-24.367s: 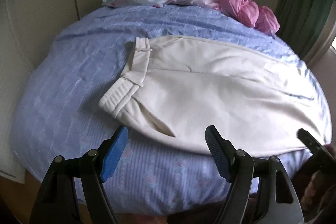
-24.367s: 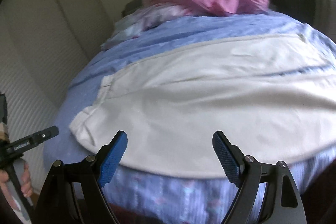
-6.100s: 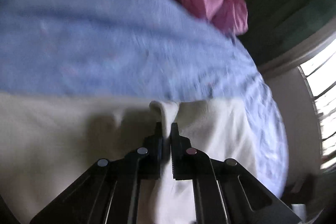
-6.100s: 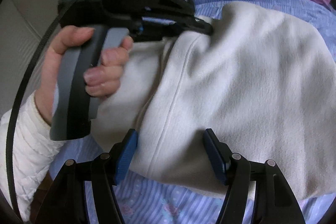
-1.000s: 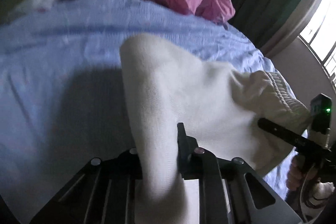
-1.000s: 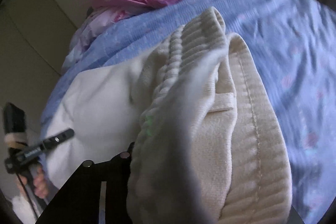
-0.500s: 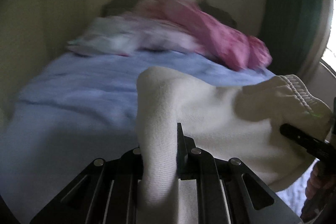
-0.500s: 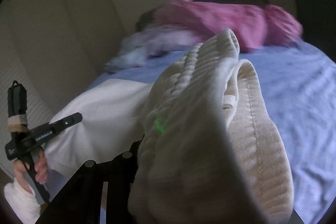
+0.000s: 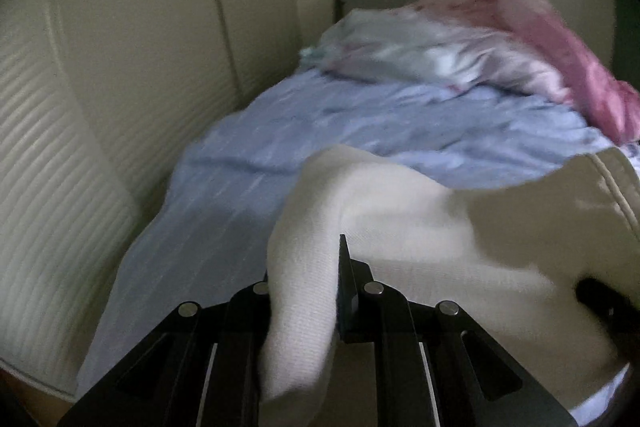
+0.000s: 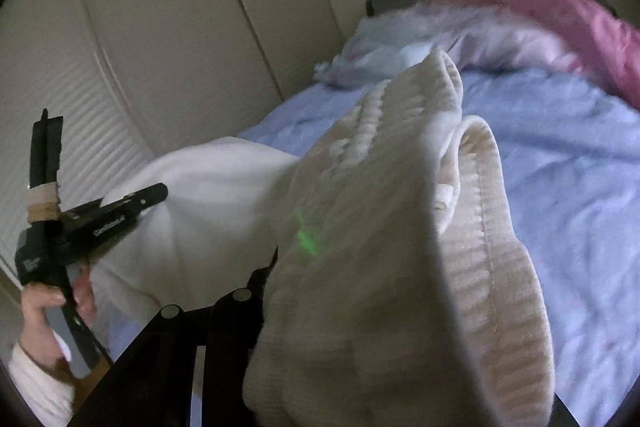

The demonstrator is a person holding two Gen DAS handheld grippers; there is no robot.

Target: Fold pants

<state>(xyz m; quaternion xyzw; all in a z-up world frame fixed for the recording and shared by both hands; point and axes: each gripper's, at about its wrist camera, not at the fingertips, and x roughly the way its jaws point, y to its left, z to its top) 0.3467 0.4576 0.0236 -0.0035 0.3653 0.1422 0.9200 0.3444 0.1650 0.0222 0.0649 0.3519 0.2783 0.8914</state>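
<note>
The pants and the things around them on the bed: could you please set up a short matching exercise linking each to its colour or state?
Things:
1. pants
2. bedsheet
3. crumpled blanket
4. left gripper

States:
a. pink, at the far end of the bed
b. shut on cream fabric
c. cream, lifted off the bed
d. pale blue, spread out

Pairs: 1-c, 2-d, 3-a, 4-b

There was one pair of cream pants (image 9: 400,227), two grippers, the left gripper (image 9: 304,291) and the right gripper (image 10: 268,291), one blue bedsheet (image 9: 248,179), one pink garment (image 10: 592,27) and one pale garment (image 9: 420,55).
</note>
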